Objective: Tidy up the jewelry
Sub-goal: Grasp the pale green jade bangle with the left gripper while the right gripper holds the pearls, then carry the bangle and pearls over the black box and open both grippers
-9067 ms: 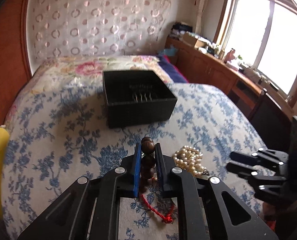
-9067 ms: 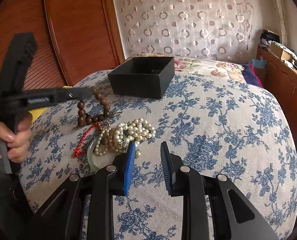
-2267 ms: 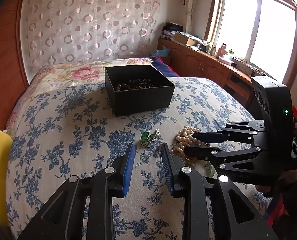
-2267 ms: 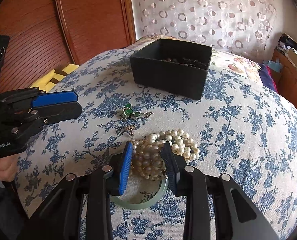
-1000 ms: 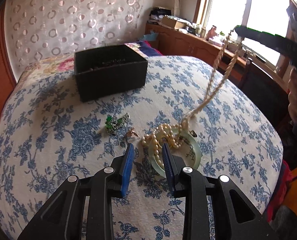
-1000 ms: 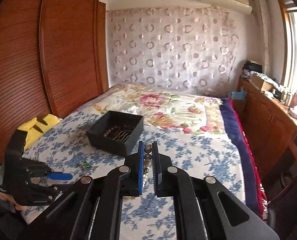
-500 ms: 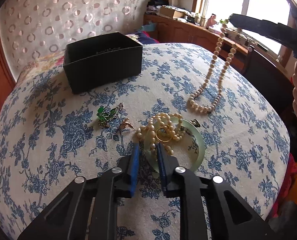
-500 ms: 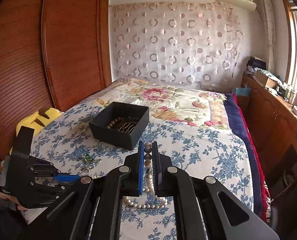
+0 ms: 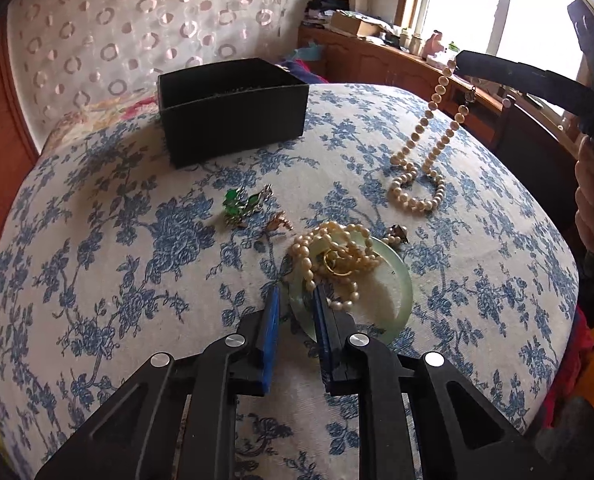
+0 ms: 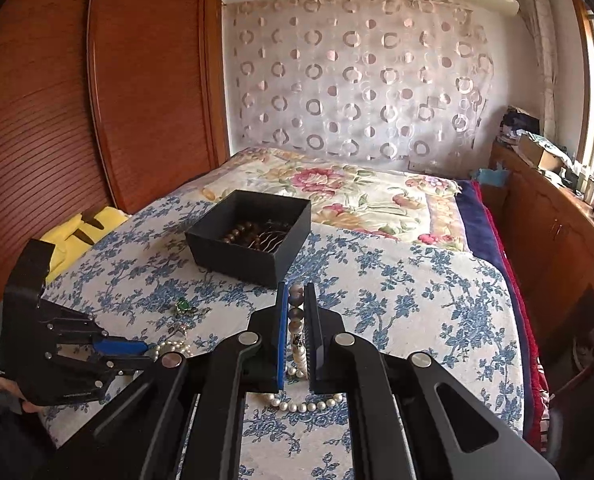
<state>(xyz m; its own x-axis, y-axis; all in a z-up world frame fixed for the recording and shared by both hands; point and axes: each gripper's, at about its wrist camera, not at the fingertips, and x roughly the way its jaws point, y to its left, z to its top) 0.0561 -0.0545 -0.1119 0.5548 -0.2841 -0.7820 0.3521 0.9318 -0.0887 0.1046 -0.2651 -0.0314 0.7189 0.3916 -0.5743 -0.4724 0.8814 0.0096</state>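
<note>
Right wrist view: black box (image 10: 253, 236) holds brown beads (image 10: 239, 235); right gripper (image 10: 296, 300) pinches pearl necklace (image 10: 297, 354); left gripper (image 9: 296, 300) narrowly parted.

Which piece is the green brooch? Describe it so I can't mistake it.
On the blue-flowered bedspread, look just in front of the black box. The brooch lies there, left of the pearl pile; it is the only bright green, sparkly piece.

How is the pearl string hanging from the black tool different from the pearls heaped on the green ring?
The hanging pearl necklace is pinched in the right gripper, stretched into a long loop whose bottom end rests on the bedspread. The heaped pearl strand is held by nothing, tangled over the jade bangle, with a gold ring on it. Both are cream-coloured beads outside the black box.
</note>
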